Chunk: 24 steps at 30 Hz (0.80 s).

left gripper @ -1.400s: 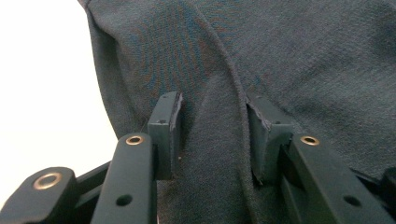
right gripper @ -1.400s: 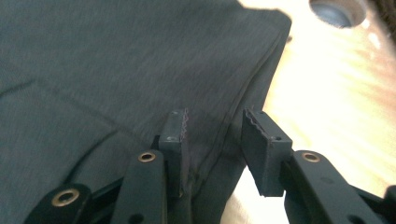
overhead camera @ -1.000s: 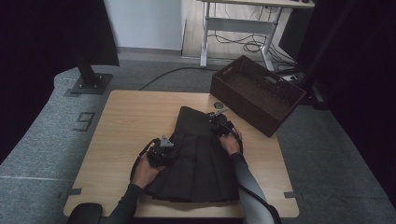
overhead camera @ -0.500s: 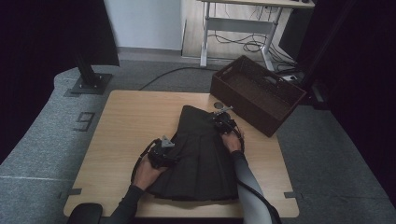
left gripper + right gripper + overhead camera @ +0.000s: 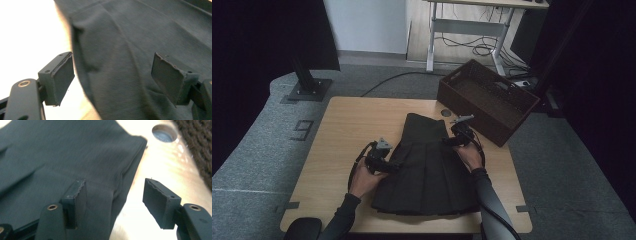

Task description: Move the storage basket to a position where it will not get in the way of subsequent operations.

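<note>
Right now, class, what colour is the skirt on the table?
Black, plain with pleats; the skirt shows best in the high view.

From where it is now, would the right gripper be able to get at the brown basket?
Probably yes: the right gripper stands open at the skirt's edge, and the basket sits just beyond it, with only bare table between.

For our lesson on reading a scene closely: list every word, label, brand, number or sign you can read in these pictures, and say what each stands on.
"9": one large dark digit marked on the grey floor mat left of the wooden table, in the high view.
No words, labels or brand marks can be read on the black pleated skirt, the brown woven basket or either gripper.
</note>
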### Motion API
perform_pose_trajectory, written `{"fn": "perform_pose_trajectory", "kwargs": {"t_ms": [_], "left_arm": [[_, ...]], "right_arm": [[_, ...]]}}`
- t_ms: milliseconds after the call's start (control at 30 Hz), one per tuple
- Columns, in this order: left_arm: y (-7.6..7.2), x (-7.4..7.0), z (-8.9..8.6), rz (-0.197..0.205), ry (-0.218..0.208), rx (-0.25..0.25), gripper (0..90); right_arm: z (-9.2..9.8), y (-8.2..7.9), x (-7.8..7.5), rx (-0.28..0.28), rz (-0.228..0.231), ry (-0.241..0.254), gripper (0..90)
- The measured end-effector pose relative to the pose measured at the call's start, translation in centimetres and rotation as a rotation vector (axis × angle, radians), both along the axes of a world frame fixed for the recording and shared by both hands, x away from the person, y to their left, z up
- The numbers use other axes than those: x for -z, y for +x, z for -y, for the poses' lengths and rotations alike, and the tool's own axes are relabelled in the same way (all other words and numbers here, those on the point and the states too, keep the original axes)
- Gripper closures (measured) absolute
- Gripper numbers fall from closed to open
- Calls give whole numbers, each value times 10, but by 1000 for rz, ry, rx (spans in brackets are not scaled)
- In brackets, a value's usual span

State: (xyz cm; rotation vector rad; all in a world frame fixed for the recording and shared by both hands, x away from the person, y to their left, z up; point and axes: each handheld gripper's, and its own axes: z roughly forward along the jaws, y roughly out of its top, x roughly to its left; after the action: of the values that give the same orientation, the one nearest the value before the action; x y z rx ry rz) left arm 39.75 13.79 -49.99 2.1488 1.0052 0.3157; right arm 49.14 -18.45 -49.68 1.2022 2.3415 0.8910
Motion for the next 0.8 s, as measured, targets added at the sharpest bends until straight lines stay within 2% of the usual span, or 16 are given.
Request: {"fn": "perform_pose_trajectory", "kwargs": {"t_ms": [33,100,167,200,267,333,433,533,633,800], "left_arm": [[3,4,0,-20,3,-1,190],[7,17,3,-54,40,9,195],[7,29,8,-63,74,21,191],[8,34,8,-66,42,20,190],[9,35,6,-77,26,16,190],[8,35,5,-73,37,20,190],[3,36,-1,-73,52,24,193],[-4,39,-11,-82,29,18,191],[-14,40,-18,-67,21,20,191],[-30,42,-30,-59,13,37,182]], "right_arm": [[1,-3,3,-3,-6,-14,361],[2,-8,12,-3,-20,-58,363],[4,-10,22,0,-44,-72,357],[4,-12,27,1,-54,-70,350],[7,-16,34,14,-46,-42,351],[10,-20,37,31,-45,-5,364],[10,-26,39,36,-42,15,369],[9,-37,41,27,-33,25,369],[5,-50,43,21,-24,46,368],[-4,-69,43,2,-14,41,347]]}}
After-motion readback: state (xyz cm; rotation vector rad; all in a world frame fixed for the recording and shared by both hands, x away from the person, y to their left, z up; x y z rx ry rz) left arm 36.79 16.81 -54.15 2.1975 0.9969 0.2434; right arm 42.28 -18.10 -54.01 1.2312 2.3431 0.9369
